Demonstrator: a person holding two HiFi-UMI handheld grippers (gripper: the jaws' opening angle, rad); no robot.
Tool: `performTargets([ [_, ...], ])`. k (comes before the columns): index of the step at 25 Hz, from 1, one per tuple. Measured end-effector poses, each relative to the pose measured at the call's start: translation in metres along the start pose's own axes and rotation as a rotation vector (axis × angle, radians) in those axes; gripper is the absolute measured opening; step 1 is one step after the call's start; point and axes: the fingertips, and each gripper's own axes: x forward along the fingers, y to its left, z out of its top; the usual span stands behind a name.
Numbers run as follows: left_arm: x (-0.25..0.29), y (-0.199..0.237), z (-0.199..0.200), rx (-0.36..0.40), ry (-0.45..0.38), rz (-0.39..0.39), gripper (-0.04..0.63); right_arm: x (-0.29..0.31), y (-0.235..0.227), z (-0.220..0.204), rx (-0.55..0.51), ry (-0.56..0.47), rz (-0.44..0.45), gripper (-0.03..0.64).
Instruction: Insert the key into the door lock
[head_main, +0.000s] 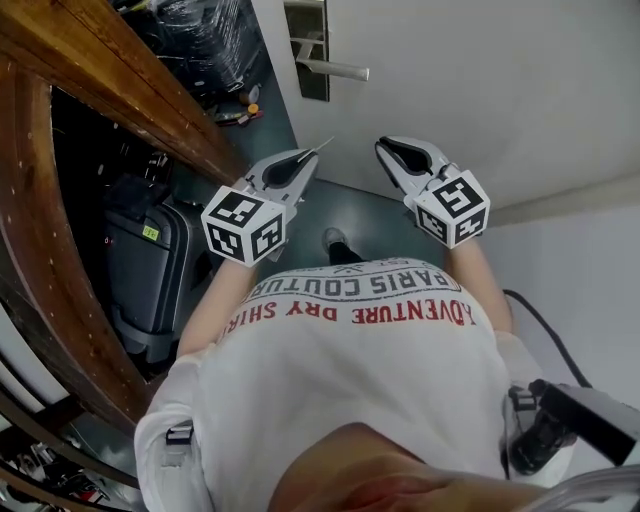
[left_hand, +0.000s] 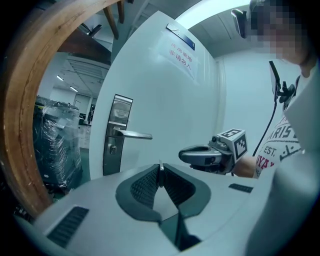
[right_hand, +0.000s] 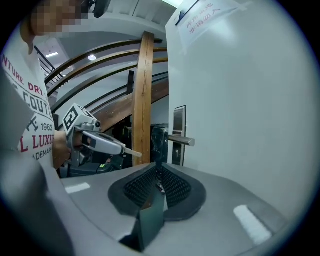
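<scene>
The white door stands ahead, with a steel lock plate and lever handle. The keyhole sits below the handle on the plate. My left gripper is shut on a thin metal key whose tip sticks out toward the door, short of the lock. In the right gripper view the key juts from the left gripper. My right gripper is level with it to the right, shut, with nothing seen between its pads.
A curved wooden beam runs along the left, with a dark case and wrapped goods beyond it. A paper sign hangs on the door. A black cable lies on the floor at right. The person's shoe is below the grippers.
</scene>
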Motion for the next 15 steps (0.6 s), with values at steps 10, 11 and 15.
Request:
performTargets([
  [10, 0.024, 0.042, -0.012, -0.091, 0.002, 0.033, 0.021, 0.072, -0.078, 0.041, -0.111, -0.085, -0.04, 0.181],
  [11, 0.027, 0.048, -0.013, -0.11, -0.005, 0.039, 0.021, 0.081, -0.084, 0.042, -0.111, -0.09, -0.038, 0.181],
  [15, 0.03, 0.061, -0.012, -0.166, -0.033, 0.063, 0.021, 0.1, -0.089, 0.04, -0.139, -0.077, -0.017, 0.179],
])
